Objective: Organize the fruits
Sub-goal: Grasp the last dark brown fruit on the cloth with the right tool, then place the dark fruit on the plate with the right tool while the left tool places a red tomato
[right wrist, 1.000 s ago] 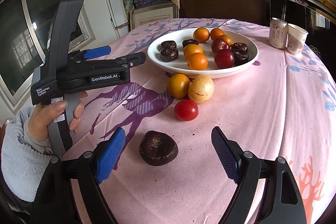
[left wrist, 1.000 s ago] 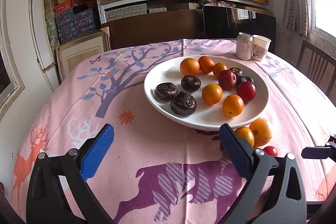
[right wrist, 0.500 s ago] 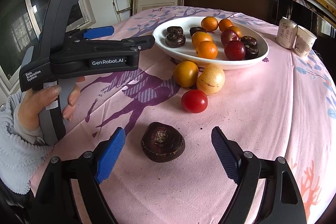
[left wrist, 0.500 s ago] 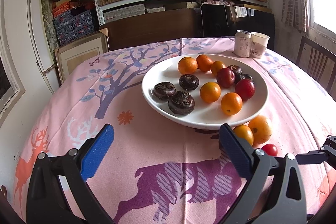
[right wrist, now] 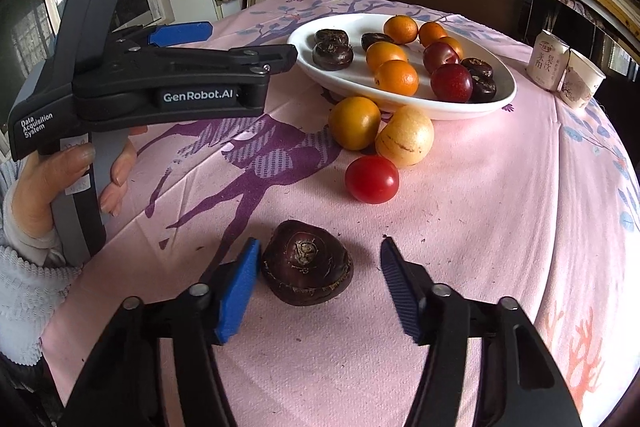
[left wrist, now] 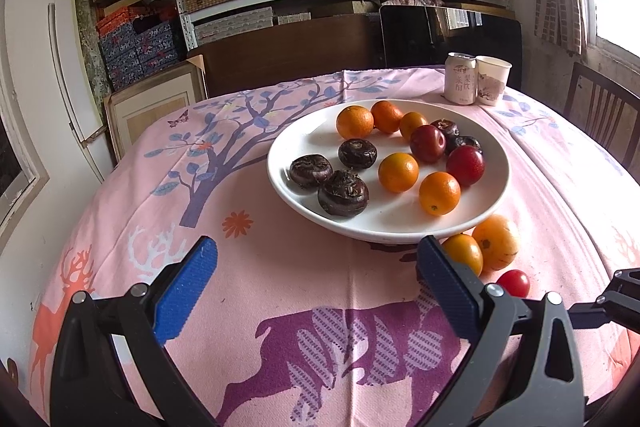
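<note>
A dark water chestnut (right wrist: 306, 267) lies on the pink cloth between the fingers of my right gripper (right wrist: 319, 247). The jaws are closing: the left blue pad (right wrist: 240, 287) is at the chestnut's side, while the right pad stands apart from it. A cherry tomato (right wrist: 372, 179), an orange fruit (right wrist: 354, 123) and a yellow fruit (right wrist: 404, 137) lie in front of the white plate (right wrist: 400, 103). That plate (left wrist: 280, 163) holds oranges, red plums and more chestnuts. My left gripper (left wrist: 317, 246) hovers open near the plate with nothing between its fingers; the right wrist view shows this gripper (right wrist: 252, 40) from the side.
A drink can (left wrist: 461, 79) and a paper cup (left wrist: 492, 81) stand at the table's far right. A wooden chair (left wrist: 600, 123) is beside the table on the right. A person's hand (right wrist: 68, 171) holds the left gripper's handle. Shelves of boxes fill the back wall.
The right gripper's jaws have narrowed around the chestnut and the gripper has come closer to it. The left gripper has stayed where it was.
</note>
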